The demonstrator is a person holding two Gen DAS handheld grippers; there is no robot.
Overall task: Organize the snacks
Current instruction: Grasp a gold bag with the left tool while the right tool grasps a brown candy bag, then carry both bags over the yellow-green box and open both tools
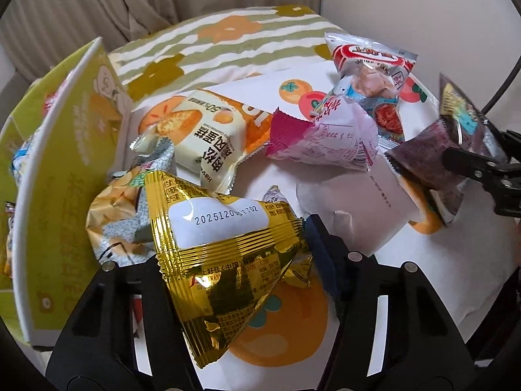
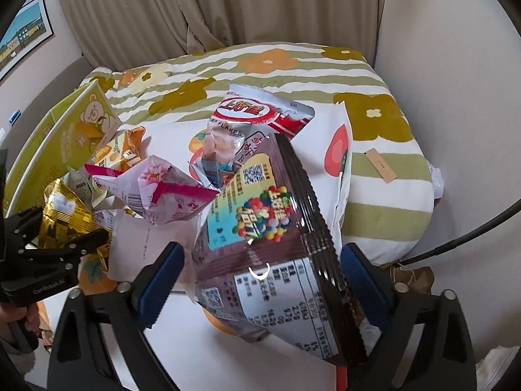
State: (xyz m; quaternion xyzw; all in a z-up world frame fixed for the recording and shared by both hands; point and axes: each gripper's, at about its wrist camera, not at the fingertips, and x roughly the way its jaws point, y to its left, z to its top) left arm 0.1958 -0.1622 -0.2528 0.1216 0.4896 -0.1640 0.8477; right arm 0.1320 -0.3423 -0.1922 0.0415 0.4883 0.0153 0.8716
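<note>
A gold foil snack packet (image 1: pixel 224 228) sits between the fingers of my left gripper (image 1: pixel 232 241), which is shut on it; the right wrist view shows the same gold packet (image 2: pixel 62 215) pinched in that left gripper (image 2: pixel 70 223). A brown candy packet (image 2: pixel 267 228) stands tilted between the blue pads of my right gripper (image 2: pixel 260 254). The right pad (image 2: pixel 361 277) touches its edge, while the left pad (image 2: pixel 159 280) stands slightly clear of it. From the left wrist view the brown packet (image 1: pixel 423 159) is at the right gripper (image 1: pixel 462 150).
A yellow-green open box (image 1: pixel 58 163) holding snacks stands at the left. A pink packet (image 1: pixel 325 140), a shrimp flakes packet (image 1: pixel 368 75), a cream cake packet (image 1: pixel 202 140) and a chips packet (image 1: pixel 114 208) lie on persimmon-print paper (image 1: pixel 407 260). Behind is a flowered blanket (image 2: pixel 374 75). A black cable (image 2: pixel 472 228) runs at the right.
</note>
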